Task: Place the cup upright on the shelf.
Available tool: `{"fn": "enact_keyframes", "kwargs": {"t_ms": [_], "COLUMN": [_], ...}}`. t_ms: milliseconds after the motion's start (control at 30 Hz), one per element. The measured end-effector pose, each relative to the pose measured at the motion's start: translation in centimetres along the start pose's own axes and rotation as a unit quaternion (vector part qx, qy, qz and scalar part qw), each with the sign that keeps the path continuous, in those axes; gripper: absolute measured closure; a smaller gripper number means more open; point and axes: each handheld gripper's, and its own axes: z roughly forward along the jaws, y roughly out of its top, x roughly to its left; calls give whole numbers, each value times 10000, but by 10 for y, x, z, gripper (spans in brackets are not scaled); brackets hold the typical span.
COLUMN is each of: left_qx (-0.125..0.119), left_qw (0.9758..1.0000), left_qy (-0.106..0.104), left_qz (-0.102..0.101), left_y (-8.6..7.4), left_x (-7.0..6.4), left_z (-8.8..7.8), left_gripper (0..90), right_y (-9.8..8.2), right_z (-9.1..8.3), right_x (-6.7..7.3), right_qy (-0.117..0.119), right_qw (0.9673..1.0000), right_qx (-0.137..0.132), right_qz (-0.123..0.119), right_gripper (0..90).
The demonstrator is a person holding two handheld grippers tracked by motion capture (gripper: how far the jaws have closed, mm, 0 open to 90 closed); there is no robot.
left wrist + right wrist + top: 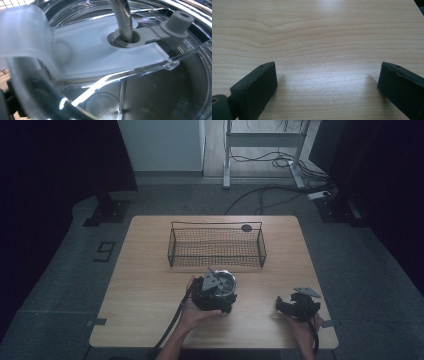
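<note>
A steel cup point(226, 284) with a clear lid point(105, 60) stands near the middle of the wooden table point(145, 280), just in front of a wire basket point(175, 247). A metal straw point(123, 20) passes through a grey grommet in the lid. My left gripper point(212, 292) sits right against the cup on its near side, shut on it, and the cup hides most of the jaws in the left gripper view. My right gripper point(285, 306) rests low over the table at the near right, open point(327, 82), with bare wood between its jaws.
The black wire basket runs across the far half of the table, with a small dark round thing point(246, 227) at its back right corner. Beyond the table are a desk frame point(227, 155) and cables on the floor point(280, 175).
</note>
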Motion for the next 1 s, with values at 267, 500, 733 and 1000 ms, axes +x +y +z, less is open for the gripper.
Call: {"fn": "enact_keyframes", "kwargs": {"t_ms": [267, 500, 733, 1000], "left_qx": [-72, -112, -106, -195], "left_qw": [9999, 9998, 9997, 9995], "left_qy": [27, 66, 29, -26], "left_qz": [103, 157, 231, 231], "left_y": [-1, -1, -1, 5], "left_x": [-1, -2, -3, -5], "left_z": [1, 1, -2, -13], "left_gripper": [23, 32, 35, 36], "right_y": [0, 0, 0, 0], "right_z": [0, 0, 0, 0], "right_x": [0, 0, 0, 0], "right_qy": [-1, 0, 0, -1], "right_qw": [10000, 10000, 10000, 10000], "right_qx": [7, 2, 2, 9], "right_qz": [-3, -1, 2, -1], "right_gripper": [20, 20, 20, 20]}}
